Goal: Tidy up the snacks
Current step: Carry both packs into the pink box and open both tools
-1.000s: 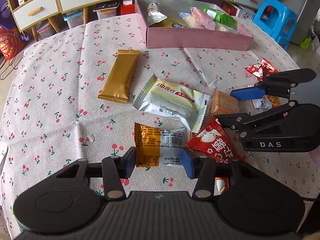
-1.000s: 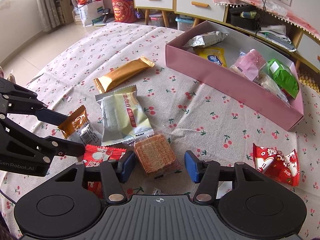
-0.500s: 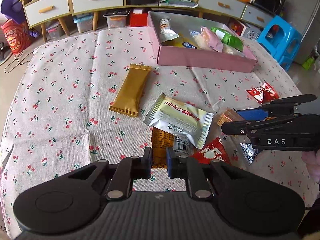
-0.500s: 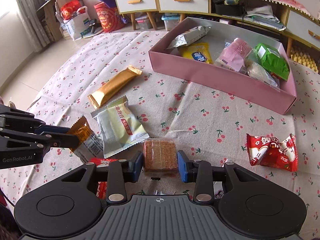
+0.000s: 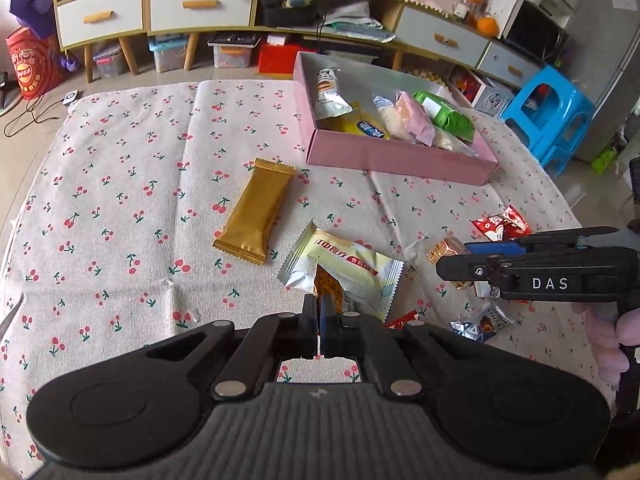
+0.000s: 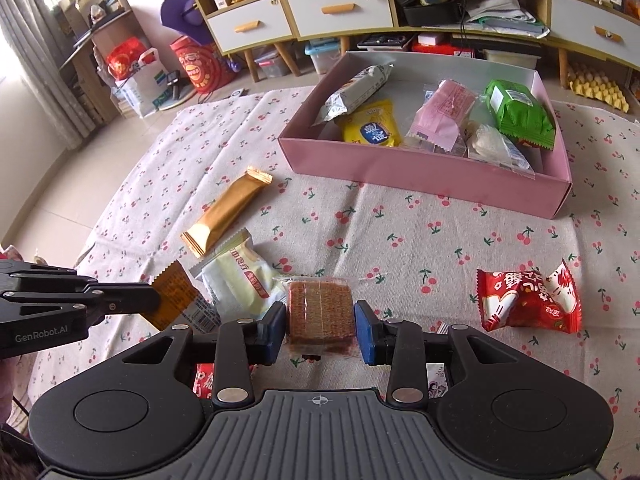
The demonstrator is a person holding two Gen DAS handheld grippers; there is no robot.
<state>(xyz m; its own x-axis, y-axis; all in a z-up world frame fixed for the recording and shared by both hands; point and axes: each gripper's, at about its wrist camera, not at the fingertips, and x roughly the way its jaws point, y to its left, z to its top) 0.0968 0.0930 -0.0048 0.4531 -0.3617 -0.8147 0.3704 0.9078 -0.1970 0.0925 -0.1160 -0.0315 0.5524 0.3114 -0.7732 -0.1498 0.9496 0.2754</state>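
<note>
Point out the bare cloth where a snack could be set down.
Free: the wide cherry-print tablecloth left of the long gold foil bar, and the strip between the pink cardboard box and the red crinkled packet. Crowded: the cluster around the pale yellow-white wrapper, nearest the camera.

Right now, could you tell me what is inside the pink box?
The pink box holds a silver packet, a yellow one, a pink one, a clear one and a green one. Anything beneath them is hidden.

Bare cloth (image 6: 420,224) before pink box (image 6: 420,176)
</note>
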